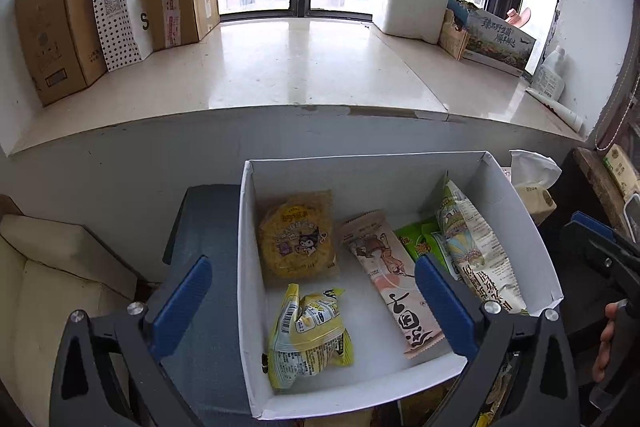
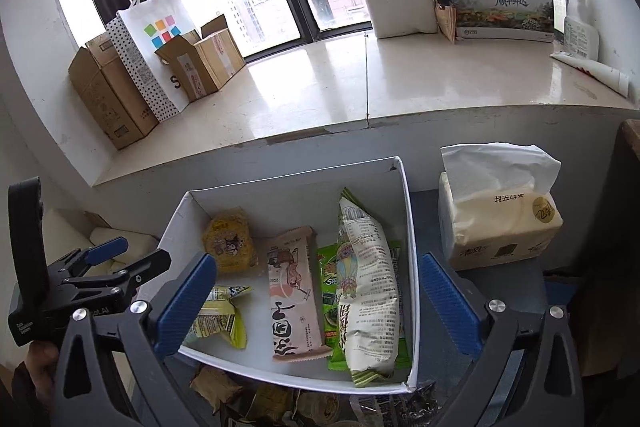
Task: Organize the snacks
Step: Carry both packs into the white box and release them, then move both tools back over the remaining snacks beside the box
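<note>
Box (image 1: 520, 223) top open; walls ring snacks (image 1: 308, 331).

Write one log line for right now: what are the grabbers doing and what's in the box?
left gripper: open, empty | right gripper: open, empty | white box: five snack packets inside

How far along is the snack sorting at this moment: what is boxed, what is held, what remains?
Done: five packets lie in the white box, among them the yellow round pack, the pink bar and the tall white-green bag. In hand: nothing; the left tool and right tool are both open and empty. Left: loose snacks below the box's near edge.
</note>
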The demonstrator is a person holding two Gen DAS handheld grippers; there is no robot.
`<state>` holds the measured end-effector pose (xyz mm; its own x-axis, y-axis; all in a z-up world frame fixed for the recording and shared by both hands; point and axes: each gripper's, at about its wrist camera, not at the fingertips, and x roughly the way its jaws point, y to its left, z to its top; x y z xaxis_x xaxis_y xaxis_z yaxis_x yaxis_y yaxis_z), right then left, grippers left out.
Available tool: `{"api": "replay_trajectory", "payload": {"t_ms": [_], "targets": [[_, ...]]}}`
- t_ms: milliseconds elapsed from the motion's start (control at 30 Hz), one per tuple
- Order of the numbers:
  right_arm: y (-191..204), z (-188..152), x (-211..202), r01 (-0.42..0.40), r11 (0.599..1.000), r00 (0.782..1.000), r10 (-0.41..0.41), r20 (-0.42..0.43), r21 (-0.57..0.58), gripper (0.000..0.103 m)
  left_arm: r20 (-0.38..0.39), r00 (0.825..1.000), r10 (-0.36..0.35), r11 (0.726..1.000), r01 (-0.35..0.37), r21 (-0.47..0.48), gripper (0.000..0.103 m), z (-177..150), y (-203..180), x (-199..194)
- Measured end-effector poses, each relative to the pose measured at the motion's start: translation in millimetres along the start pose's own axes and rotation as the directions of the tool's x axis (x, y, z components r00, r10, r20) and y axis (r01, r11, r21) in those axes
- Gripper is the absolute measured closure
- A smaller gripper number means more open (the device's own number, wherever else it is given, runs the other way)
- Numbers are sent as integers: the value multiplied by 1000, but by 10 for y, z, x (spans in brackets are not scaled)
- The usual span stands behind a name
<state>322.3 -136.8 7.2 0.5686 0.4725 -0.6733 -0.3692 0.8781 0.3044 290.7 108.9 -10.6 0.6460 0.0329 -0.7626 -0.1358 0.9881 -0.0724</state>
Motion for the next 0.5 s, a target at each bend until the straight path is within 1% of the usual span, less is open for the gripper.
{"api": "replay_trajectory", "payload": {"t_ms": [67, 133, 233, 300, 367, 400, 500], "targets": [[30, -37, -68, -9, 1000, 1000, 9, 0, -8, 0, 11, 1000, -13, 1000, 13, 1, 0, 1, 4, -91], [69, -85, -180, -15, 1000, 1000, 15, 19, -20, 0, 32, 999, -22, 1000, 22, 8, 0, -26, -8, -240], [121, -219, -433, -28, 999, 997, 31, 65, -47, 0, 94, 995, -44, 999, 42, 29, 0, -177, -40, -585], [126, -373, -628, -73, 995, 993, 79, 91, -66, 0, 122, 991, -61, 996, 53, 69, 0, -389, -98, -823], [108, -568, -815, -97, 993, 988, 104, 113, -68, 0, 147, 987, -67, 994, 53, 98, 0, -641, -146, -1043], [90, -678, -899, -105, 992, 988, 112, 111, -68, 0, 154, 984, -85, 991, 68, 112, 0, -774, -159, -1139], [19, -1044, -1133, -118, 991, 985, 124, 122, -56, 0, 136, 984, -114, 990, 101, 95, 0, -1159, -152, -1327]]}}
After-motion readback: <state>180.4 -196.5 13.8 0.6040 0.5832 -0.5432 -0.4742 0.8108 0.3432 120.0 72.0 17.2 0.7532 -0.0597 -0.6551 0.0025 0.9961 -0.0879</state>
